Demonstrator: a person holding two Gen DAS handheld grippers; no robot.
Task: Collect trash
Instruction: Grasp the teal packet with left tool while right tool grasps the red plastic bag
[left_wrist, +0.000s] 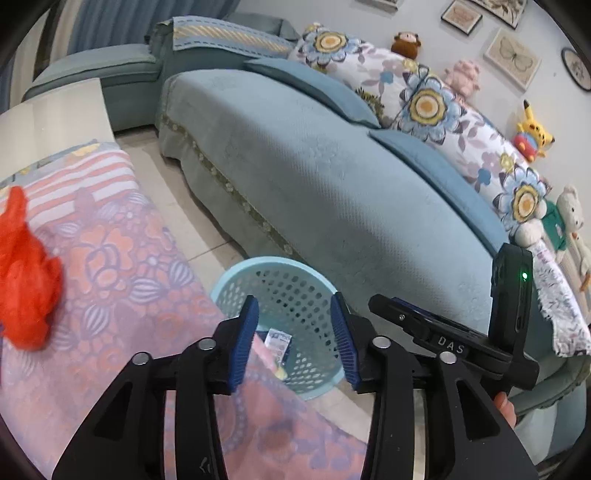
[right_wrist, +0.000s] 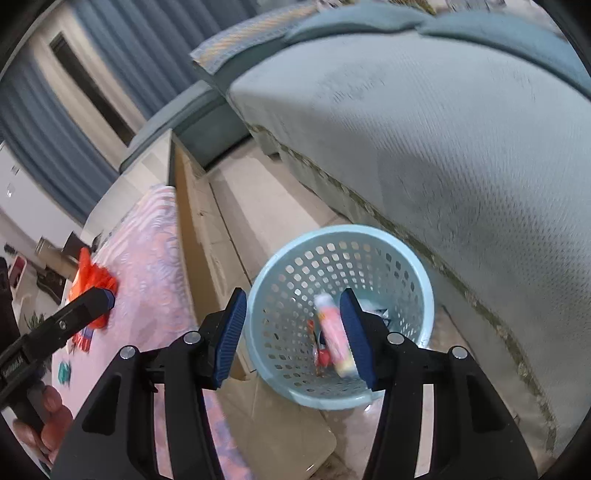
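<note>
1. In the left wrist view, the left gripper (left_wrist: 295, 332) sits at the bottom middle of the frame. Its two blue pads stand apart and nothing is pressed between them.
2. Past its pads, low in the middle, a light blue basket (left_wrist: 258, 269) with holes stands on the floor. It is between the table and the big blue sofa (left_wrist: 332, 192).
3. A small printed wrapper (left_wrist: 279, 341) lies inside the basket.
4. A red-orange crumpled bag (left_wrist: 26, 266) lies on the flowered tablecloth (left_wrist: 122, 258) at the left edge.
5. In the right wrist view, the right gripper (right_wrist: 293, 332) is at the bottom middle, over the basket (right_wrist: 424, 295). Its pads are apart.
6. A pink and white wrapper (right_wrist: 332, 332), blurred, shows just beside the right-hand pad, inside the basket's ring. I cannot tell if it touches the pad.
7. The other gripper shows at the left edge, near the red-orange bag (right_wrist: 94, 280) on the cloth.
</note>
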